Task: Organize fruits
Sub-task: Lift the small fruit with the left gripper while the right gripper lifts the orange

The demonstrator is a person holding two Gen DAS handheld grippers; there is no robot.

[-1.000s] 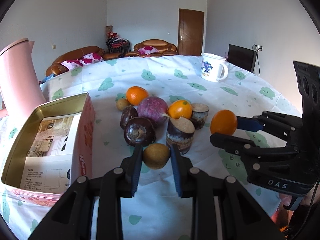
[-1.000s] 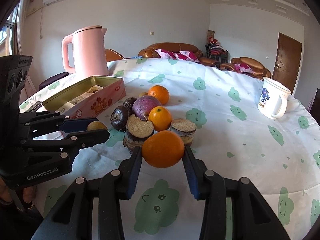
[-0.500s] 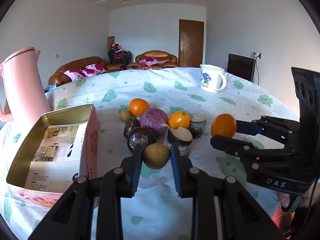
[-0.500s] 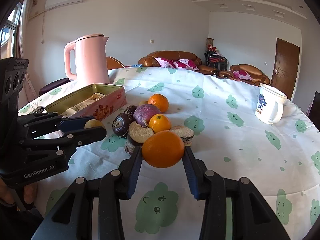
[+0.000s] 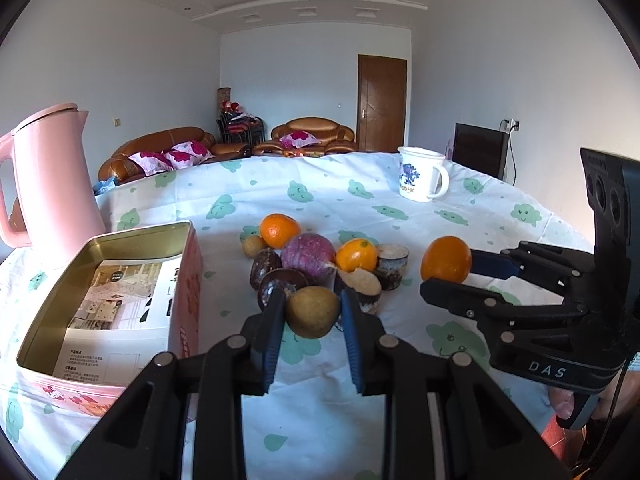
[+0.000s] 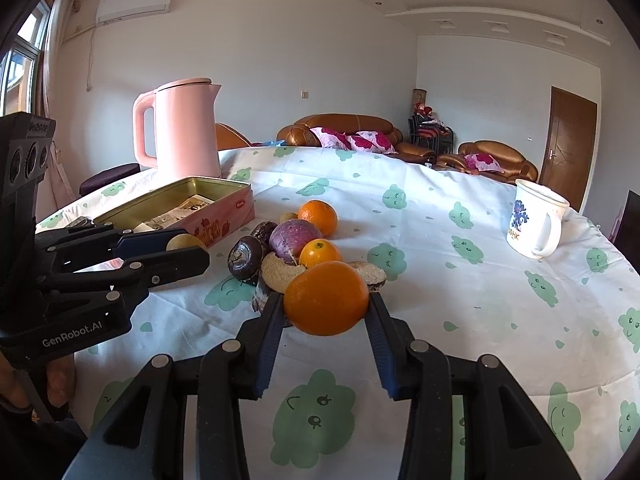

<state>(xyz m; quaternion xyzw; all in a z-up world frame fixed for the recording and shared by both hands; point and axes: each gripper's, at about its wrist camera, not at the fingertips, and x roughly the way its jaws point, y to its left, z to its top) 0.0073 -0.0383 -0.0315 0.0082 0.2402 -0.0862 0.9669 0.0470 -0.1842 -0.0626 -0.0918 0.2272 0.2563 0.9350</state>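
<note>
1. Left wrist view looks forward and slightly down along its fingers, low and close over the round table with green-patterned white cloth [image 5: 320, 196].
2. Right wrist view faces likewise, from the right.
3. Both share the pile of mixed fruit [image 5: 312, 256] [image 6: 292, 244].

fruit pile [image 5: 312, 256] clogging mid counter [image 5: 500, 216], tin box [image 5: 120, 300] and kettle [image 5: 52, 176] blocking left, mug [image 5: 420, 176] far right, near cloth wide open

Home living room. Brown leather sofas [image 6: 340, 130] with pink floral cushions [image 6: 362, 140] along far wall; wooden door [image 5: 382, 102]; wall-mounted air conditioner [image 6: 134, 4]. Table under cloud-print tablecloth [image 6: 460, 280] carries pink electric kettle [image 6: 180, 128], enamel mug [image 6: 536, 220], open biscuit tin [image 6: 224, 204].
</note>
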